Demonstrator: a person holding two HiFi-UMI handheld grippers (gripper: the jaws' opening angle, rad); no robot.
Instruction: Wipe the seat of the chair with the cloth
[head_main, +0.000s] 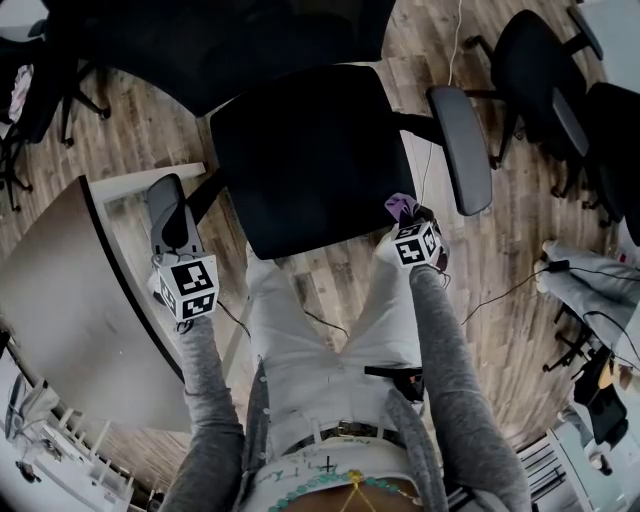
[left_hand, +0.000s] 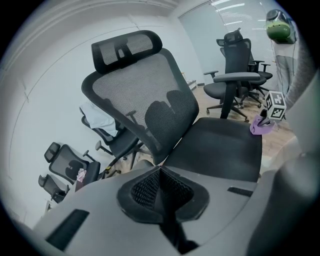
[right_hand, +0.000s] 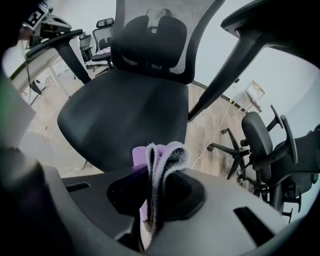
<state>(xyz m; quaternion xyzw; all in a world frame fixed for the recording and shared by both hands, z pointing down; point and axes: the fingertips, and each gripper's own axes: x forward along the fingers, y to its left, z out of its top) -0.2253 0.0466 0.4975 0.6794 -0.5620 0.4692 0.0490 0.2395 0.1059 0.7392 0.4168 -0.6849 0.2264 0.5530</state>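
Observation:
The black office chair's seat (head_main: 310, 150) fills the middle of the head view, with its mesh backrest (left_hand: 145, 95) rising behind. My right gripper (head_main: 407, 222) hangs at the seat's front right corner, shut on a folded purple cloth (head_main: 401, 206). In the right gripper view the cloth (right_hand: 160, 167) sticks up between the jaws, just short of the seat (right_hand: 130, 115). My left gripper (head_main: 175, 258) is off the seat's front left corner, below the left armrest (head_main: 166, 210). Its jaws are shut with nothing between them (left_hand: 161, 175). From there the cloth (left_hand: 262, 125) shows across the seat (left_hand: 220, 147).
The right armrest (head_main: 460, 145) stands beside the cloth. A white desk (head_main: 60, 290) lies at the left. Other black chairs (head_main: 545, 75) stand at the upper right and cables (head_main: 500, 290) trail over the wooden floor. The person's legs in pale trousers (head_main: 330, 330) are just in front of the seat.

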